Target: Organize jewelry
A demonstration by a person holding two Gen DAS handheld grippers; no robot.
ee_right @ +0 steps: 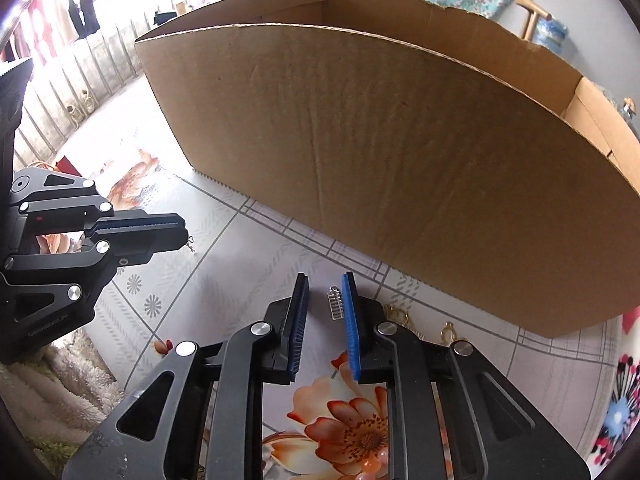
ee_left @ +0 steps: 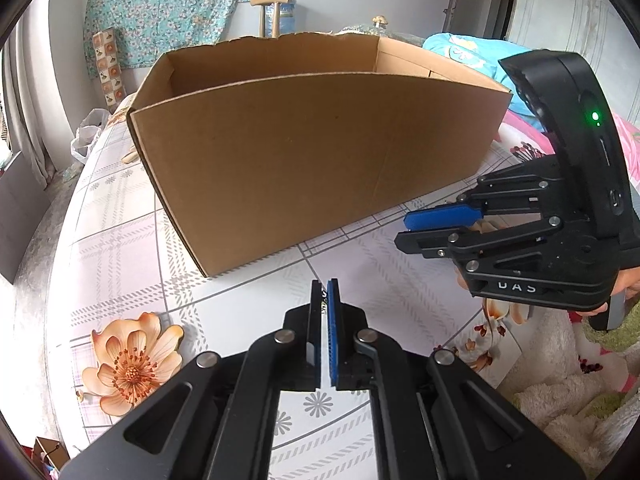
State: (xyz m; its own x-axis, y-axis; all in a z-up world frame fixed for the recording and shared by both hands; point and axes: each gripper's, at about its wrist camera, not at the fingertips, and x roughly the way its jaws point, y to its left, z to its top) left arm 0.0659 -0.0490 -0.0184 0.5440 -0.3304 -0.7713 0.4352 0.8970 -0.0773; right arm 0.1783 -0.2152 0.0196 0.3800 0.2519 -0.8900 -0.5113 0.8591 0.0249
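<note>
The left hand-held gripper (ee_left: 325, 292) is fully closed, and the right wrist view shows a tiny metal hook or clasp (ee_right: 188, 243) poking out at its fingertips, so it appears to be pinching a fine piece of jewelry; what the rest of that piece is cannot be told. The right hand-held gripper (ee_right: 325, 296) has its jaws a little apart, with a small silver ladder-shaped charm (ee_right: 335, 303) lying between them, close against the blue pad at about 3 o'clock; the pads do not look pressed on it. Two gold ring-like earrings (ee_right: 400, 314) lie on the floral plastic-covered table (ee_left: 120, 248) at roughly 4 o'clock from the charm, just before the near wall of the tall open brown cardboard box (ee_right: 400, 160).

The main risk is the charm. It is thin and flat on a slick cover, so closing jaws may push it sideways or flick it off instead of catching it, especially as it sits off-centre. Pressing down harder could scrape or drag the cover.

A second risk: the left hand-held gripper holds its piece only by a sliver. Any jolt over the high box wall may let it slip out onto the table.
</note>
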